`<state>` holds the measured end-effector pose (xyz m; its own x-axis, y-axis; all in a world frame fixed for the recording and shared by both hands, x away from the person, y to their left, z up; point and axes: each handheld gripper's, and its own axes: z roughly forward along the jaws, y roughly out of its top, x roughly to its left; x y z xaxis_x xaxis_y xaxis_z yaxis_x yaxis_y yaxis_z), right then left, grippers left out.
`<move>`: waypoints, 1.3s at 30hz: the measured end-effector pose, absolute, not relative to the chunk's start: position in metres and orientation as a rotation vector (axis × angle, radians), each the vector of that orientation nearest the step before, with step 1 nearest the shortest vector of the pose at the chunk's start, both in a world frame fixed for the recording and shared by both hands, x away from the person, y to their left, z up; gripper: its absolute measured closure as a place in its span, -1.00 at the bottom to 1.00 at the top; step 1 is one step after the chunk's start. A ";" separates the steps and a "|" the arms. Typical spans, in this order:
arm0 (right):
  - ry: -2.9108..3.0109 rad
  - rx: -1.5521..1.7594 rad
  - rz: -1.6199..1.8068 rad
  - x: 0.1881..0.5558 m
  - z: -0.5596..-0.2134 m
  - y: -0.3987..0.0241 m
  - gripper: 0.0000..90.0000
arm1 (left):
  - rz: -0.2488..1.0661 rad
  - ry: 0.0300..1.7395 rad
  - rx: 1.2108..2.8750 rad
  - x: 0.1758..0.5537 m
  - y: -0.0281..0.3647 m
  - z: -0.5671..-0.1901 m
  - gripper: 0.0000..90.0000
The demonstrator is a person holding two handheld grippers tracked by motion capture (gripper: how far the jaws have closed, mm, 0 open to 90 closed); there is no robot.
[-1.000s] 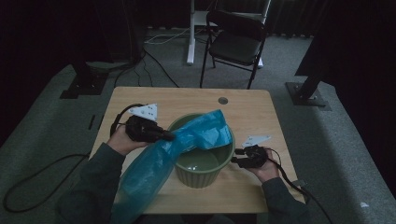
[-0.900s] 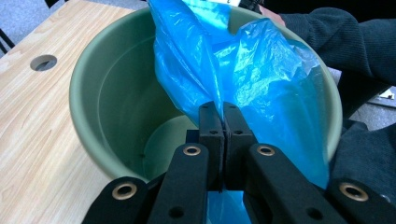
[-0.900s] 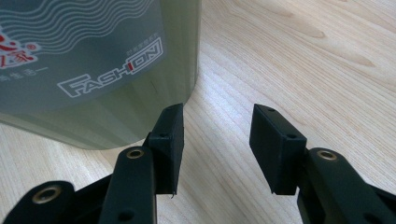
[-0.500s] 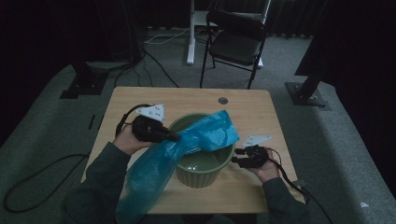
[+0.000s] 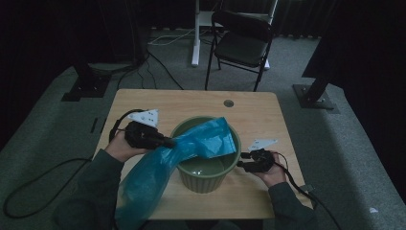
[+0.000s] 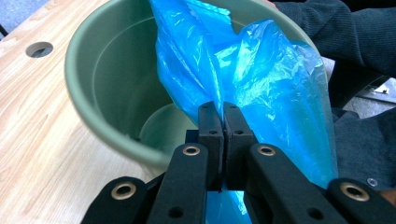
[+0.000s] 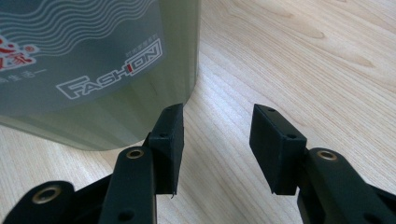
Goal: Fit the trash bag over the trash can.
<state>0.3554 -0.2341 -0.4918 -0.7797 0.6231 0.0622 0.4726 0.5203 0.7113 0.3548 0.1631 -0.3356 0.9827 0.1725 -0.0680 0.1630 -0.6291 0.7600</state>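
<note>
A green plastic bin (image 5: 206, 167) stands upright in the middle of the wooden table (image 5: 191, 100). A blue plastic bag (image 5: 163, 167) drapes from inside the bin's mouth over its near left rim and down past the table's front edge. My left gripper (image 5: 170, 143) is shut on the bag at the bin's left rim; in the left gripper view its pads (image 6: 212, 122) pinch the blue film (image 6: 261, 79) above the bin's opening (image 6: 121, 79). My right gripper (image 5: 242, 166) stands open on the table beside the bin's right wall (image 7: 93, 70), nothing between its fingers (image 7: 170, 135).
A black folding chair (image 5: 242, 43) and a white stand (image 5: 196, 33) are on the carpet beyond the table. A round cable hole (image 5: 229, 103) sits near the table's far edge. Black stand bases (image 5: 313, 96) flank the table. Cables trail off both grippers.
My left gripper has shifted slightly with the bag, whose top end now lies further across the bin's mouth. The right gripper has stayed put.
</note>
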 end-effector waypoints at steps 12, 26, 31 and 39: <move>2.556 0.932 1.108 0.355 -0.491 -0.235 0.20 | -0.007 0.194 2.282 0.365 0.131 -0.335 0.94; 2.557 0.932 1.107 0.355 -0.491 -0.235 0.20 | -0.013 0.204 2.279 0.355 0.148 -0.336 0.94; 2.557 0.929 1.107 0.355 -0.491 -0.235 0.20 | -0.024 0.207 2.280 0.350 0.159 -0.339 0.94; 2.559 0.930 1.107 0.356 -0.492 -0.234 0.20 | -0.034 0.220 2.287 0.352 0.159 -0.339 0.93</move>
